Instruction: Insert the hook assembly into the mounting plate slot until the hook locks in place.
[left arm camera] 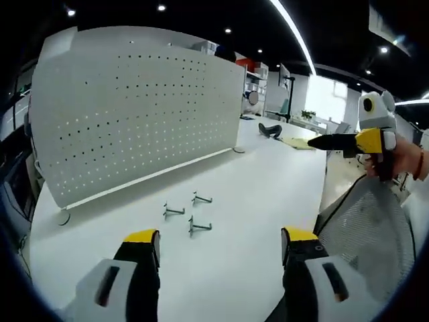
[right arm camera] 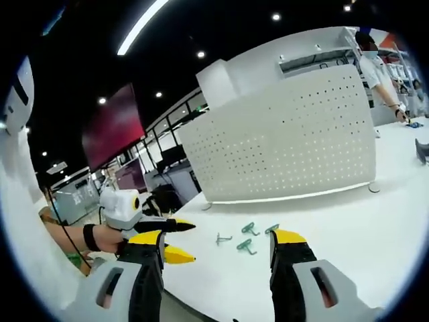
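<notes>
- Left gripper, bottom of the left gripper view: jaws wide, empty.
- Right gripper: likewise spread, holding nothing.
- Three hooks lie loose at lower centre; a careless grab could scatter them.
- Pegboard, upper left, stands freely; a hard push might tip it.

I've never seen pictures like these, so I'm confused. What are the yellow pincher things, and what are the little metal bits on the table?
A person holds a two-jaw grabber in each hand, and a camera rides on each. One picture looks along the left gripper, the other along the right gripper. Both have yellow-tipped jaws standing apart, holding nothing. Each picture also catches the other grabber off to the side. On the white table lie three small metal hooks, close together. Behind them stands a white pegboard full of little holes, where a hook is meant to go.
</notes>
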### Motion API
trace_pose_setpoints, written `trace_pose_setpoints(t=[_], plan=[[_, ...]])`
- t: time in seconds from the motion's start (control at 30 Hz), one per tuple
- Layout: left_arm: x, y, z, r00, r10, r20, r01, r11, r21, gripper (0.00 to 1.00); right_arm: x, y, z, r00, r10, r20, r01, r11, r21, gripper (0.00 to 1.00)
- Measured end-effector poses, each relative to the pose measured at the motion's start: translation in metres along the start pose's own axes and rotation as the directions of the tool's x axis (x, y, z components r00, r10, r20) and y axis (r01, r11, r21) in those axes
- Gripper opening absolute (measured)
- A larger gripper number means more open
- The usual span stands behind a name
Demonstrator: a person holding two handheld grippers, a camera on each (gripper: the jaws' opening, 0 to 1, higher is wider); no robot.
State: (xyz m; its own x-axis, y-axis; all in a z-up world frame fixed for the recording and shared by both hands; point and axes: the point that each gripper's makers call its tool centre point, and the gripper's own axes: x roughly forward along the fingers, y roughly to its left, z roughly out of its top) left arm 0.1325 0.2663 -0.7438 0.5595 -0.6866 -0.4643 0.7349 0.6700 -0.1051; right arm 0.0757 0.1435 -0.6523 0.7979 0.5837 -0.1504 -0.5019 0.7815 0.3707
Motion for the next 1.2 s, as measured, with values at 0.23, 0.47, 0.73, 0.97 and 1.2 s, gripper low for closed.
trace_pose_setpoints(t=[0.23, 0.47, 0.73, 0.97, 1.2], plan=[[0.013, 0.003, -0.009, 0.999, 0.005, -0.041, -0.005, 1.0, 0.012, 0.72, 0.0, -0.004, -0.006, 0.999, -0.024, -0.033, 0.023, 0.999, -0.024, 0.66], [0.029, 0.01, -0.018, 0.998, 0.004, -0.068, -0.003, 1.0, 0.016, 0.7, 0.0, -0.002, -0.016, 0.996, -0.051, -0.076, 0.046, 0.997, -0.061, 0.66], [0.046, 0.02, -0.029, 0.994, 0.02, -0.108, -0.017, 0.999, 0.031, 0.64, -0.002, -0.004, -0.02, 0.993, -0.061, -0.098, 0.054, 0.996, -0.07, 0.66], [0.056, 0.022, -0.038, 0.989, 0.041, -0.142, -0.04, 0.999, 0.013, 0.57, -0.004, -0.006, -0.022, 0.993, -0.066, -0.099, 0.061, 0.997, -0.052, 0.66], [0.065, 0.016, -0.042, 0.986, 0.019, -0.163, -0.023, 0.999, -0.023, 0.56, -0.008, -0.009, -0.02, 0.994, -0.075, -0.083, 0.072, 0.997, -0.037, 0.65]])
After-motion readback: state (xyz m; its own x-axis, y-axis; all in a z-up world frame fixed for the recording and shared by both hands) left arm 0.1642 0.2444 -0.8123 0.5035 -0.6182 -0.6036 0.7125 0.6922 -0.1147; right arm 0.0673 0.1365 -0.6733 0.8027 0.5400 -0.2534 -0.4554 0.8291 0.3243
